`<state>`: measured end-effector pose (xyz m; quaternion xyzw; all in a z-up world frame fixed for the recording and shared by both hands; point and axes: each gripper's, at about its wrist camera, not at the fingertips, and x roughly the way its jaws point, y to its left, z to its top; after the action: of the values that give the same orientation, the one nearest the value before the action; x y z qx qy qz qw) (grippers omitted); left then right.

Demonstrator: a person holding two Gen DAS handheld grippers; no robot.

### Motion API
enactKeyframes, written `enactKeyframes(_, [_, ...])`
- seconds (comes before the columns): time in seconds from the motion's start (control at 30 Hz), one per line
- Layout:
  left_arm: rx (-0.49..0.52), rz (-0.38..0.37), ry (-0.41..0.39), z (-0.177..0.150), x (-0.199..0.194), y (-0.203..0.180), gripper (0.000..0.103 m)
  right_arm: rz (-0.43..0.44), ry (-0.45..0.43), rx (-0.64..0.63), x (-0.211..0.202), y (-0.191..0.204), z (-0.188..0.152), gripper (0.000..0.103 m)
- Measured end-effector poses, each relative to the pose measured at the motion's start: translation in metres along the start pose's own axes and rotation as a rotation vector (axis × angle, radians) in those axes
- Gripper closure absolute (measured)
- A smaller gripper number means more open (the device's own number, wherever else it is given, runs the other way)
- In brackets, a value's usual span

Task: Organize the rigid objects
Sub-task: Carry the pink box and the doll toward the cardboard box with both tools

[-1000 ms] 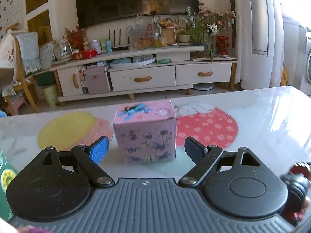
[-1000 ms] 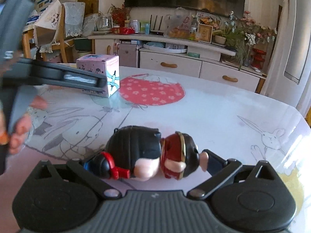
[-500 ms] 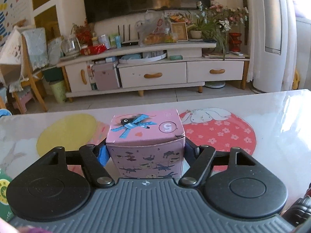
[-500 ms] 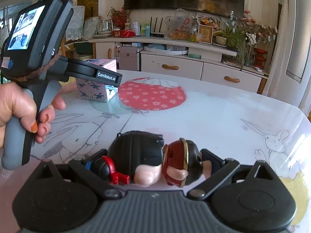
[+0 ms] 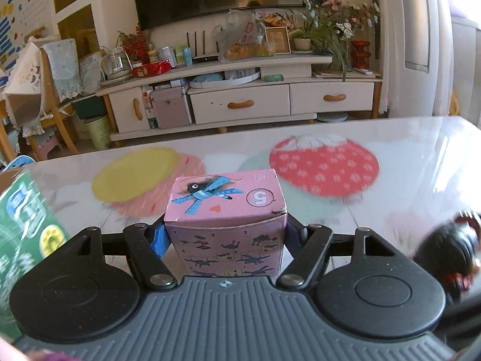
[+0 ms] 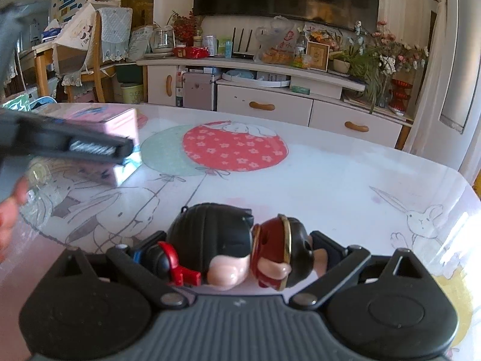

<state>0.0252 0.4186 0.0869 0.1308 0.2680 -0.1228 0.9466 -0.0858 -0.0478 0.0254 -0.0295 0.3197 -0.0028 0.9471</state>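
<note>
We are clamping the left gripper on the pink cardboard box with a blue bird print, just above the glossy balloon-and-rabbit patterned table. Our right gripper is squeezing a dark-haired toy figurine in red — the green carton is sitting at nine o'clock.

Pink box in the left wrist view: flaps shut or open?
Shut. The pink box shows a flat, closed printed top panel with no flap lifted, as it sits gripped between the left gripper jaws.
</note>
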Motion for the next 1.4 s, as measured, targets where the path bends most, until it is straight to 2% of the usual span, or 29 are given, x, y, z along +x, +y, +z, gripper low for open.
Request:
enactKeyframes(0.3, [-0.011,-0.012,0.018,-0.027,-0.038,0.009,0.014,-0.014,-0.008,-0.024,-0.013,0.013,-0.007,0.005])
enactKeyframes(0.8, [0.005,-0.015,0.032,-0.060,-0.086,0.020,0.015,-0.075,-0.003,0.009,-0.041,0.028,-0.028,0.005])
enactKeyframes(1.4, [-0.011,-0.042,0.008,-0.064,-0.110,0.037,0.015,-0.092,0.038,0.044,-0.079,0.057,-0.051,0.005])
